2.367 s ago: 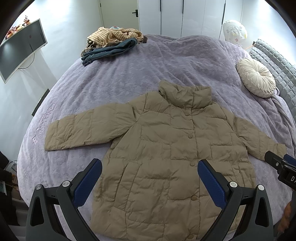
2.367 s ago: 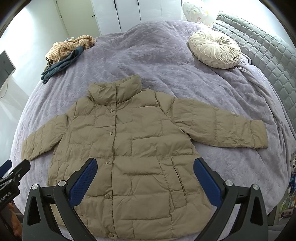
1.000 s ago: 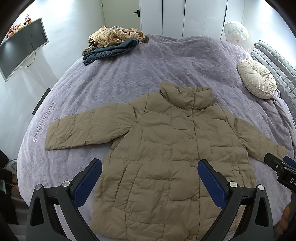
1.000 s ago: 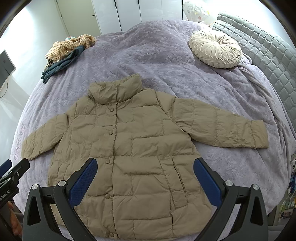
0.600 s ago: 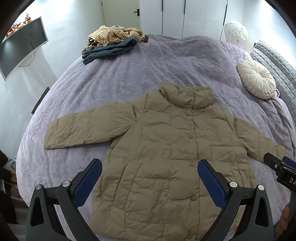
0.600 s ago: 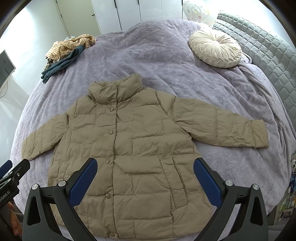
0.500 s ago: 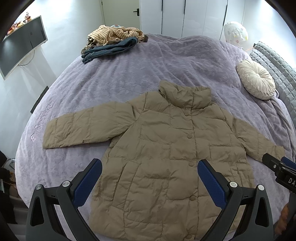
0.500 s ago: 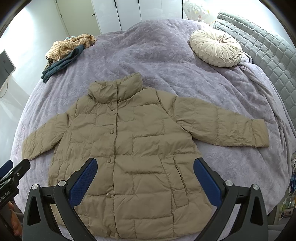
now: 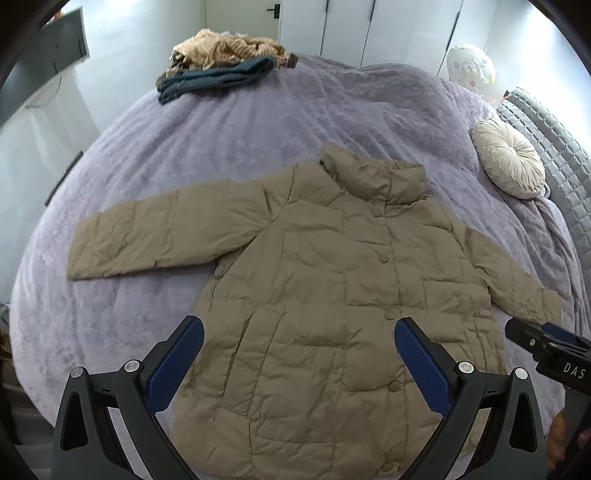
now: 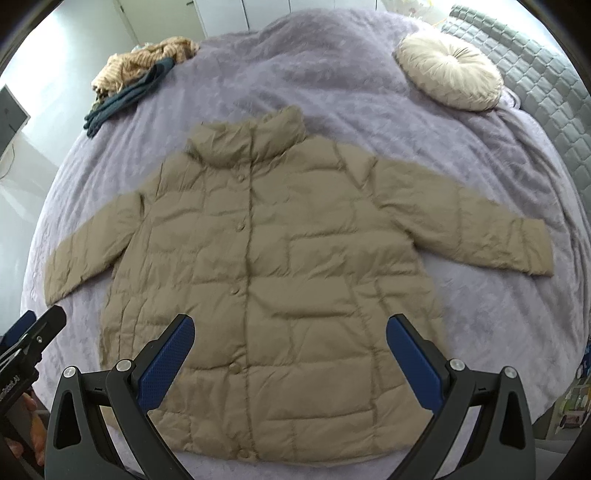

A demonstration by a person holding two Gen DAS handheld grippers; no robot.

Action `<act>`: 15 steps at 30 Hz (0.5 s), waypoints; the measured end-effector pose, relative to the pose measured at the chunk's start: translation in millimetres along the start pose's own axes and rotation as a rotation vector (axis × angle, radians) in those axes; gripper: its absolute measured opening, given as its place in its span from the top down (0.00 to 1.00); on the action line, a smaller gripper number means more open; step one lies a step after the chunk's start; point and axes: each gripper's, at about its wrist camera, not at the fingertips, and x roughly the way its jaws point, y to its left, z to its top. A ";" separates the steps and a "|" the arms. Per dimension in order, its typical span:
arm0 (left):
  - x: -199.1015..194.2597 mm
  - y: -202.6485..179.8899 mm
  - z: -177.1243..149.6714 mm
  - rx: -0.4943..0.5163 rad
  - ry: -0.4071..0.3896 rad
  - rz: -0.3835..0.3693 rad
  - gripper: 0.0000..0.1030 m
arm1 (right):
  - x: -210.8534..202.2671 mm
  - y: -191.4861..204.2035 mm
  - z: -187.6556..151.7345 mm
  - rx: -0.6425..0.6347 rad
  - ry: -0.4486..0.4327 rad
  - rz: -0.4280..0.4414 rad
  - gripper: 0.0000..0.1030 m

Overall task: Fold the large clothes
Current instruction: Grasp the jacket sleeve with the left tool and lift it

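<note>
Lying flat and face-up on the purple bed, the tan puffer jacket runs collar-away, hem-nearest, with both sleeves spread sideways across the fingers' line of approach. Left gripper and right gripper hover above the hem, fingers spread wide and holding nothing. Each appears nearer its own side's sleeve; the buttoned front looks quilted, lightly creased, as yet unfolded.

Bed under lilac quilted cover; grey tufted headboard; round cream cushion; white wardrobe doors; wall-mounted screen; bright daylight.
</note>
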 end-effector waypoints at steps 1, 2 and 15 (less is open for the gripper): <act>3.7 7.8 -1.3 -0.010 0.020 0.004 0.00 | 4.5 6.1 -2.7 -0.007 0.010 0.007 0.00; 8.8 17.2 -2.9 -0.026 0.029 0.004 0.00 | 8.7 9.8 -4.1 -0.015 0.019 0.011 0.00; 112.2 177.8 -1.5 -0.391 -0.050 -0.141 0.00 | 72.4 84.8 -27.2 -0.116 0.140 0.063 0.00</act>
